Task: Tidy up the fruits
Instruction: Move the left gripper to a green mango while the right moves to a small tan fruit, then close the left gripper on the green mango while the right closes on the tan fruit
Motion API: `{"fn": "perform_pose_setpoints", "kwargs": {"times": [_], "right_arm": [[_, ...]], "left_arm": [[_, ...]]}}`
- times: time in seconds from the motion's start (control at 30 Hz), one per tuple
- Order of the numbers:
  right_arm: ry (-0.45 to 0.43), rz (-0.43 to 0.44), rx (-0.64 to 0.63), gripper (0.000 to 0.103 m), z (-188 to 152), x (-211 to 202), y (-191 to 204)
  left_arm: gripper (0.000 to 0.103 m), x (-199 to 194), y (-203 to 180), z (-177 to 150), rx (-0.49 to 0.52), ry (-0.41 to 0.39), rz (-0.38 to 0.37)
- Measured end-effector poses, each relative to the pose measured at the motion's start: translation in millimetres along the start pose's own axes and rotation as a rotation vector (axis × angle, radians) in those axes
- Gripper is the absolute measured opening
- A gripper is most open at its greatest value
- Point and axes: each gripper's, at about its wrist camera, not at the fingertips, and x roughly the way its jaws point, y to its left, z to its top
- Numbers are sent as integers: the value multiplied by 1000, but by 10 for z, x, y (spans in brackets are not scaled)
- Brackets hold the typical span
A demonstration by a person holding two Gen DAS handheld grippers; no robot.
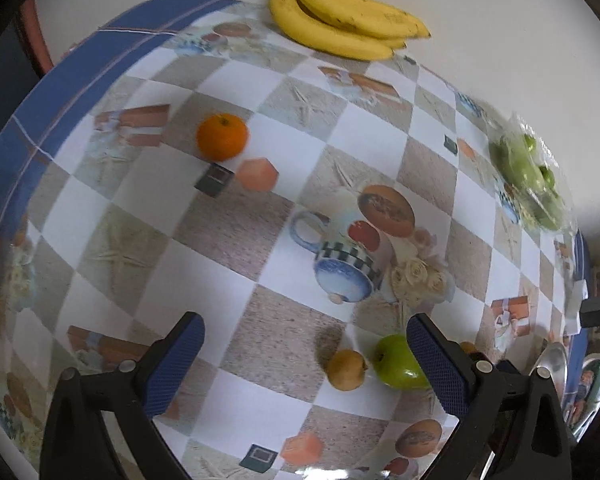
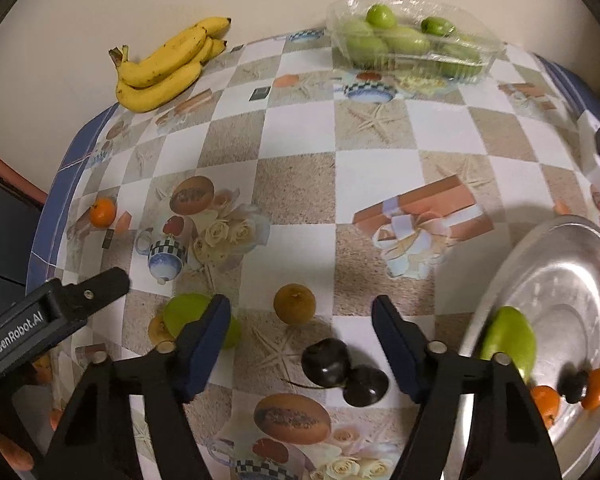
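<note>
- The right gripper [image 2: 302,344] hangs low over the worktop [image 2: 300,136], which wears a checked cloth with printed pictures; its blue-padded fingers [image 2: 206,340] are spread wide and hold nothing.
- Two dark, glossy round fruits [image 2: 342,372] lie touching each other between those fingers, a thin stem trailing off to the left.
- Just beyond the dark pair sits a small brownish-yellow round fruit [image 2: 294,304]; left of it, a green apple [image 2: 188,314] is half hidden behind the left-hand finger.
- Right of the dark pair, a shiny metal plate [image 2: 556,264] carries a long green fruit, small orange fruits and a dark one.
- The left gripper [image 1: 306,364] is also spread wide and empty.
- Far past the brownish fruit, against the wall, a bunch of yellow bananas [image 2: 166,66] lies with stems pointing left, its long axis rising rightward.
- Right of the bananas stands a clear plastic punnet of green fruits [image 2: 412,40].
- A small orange tangerine [image 2: 102,212] sits near the worktop's left edge.
</note>
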Motion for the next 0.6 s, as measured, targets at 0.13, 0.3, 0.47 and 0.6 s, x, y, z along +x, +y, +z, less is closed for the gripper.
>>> {"fn": "perform_pose_setpoints", "kwargs": {"times": [0.13, 0.3, 0.47, 0.6], "right_arm": [[17, -1, -2, 55, 16, 99, 16], [37, 0, 0, 45, 20, 203, 8], [36, -5, 9, 33, 42, 240, -10], [38, 1, 18, 27, 41, 240, -36]], "left_arm": [[99, 115, -81, -34, 9, 32, -15], [96, 182, -132, -54, 0, 53, -41], [95, 178, -176, -62, 10, 50, -43], [95, 175, -191, -58, 14, 46, -39]]}}
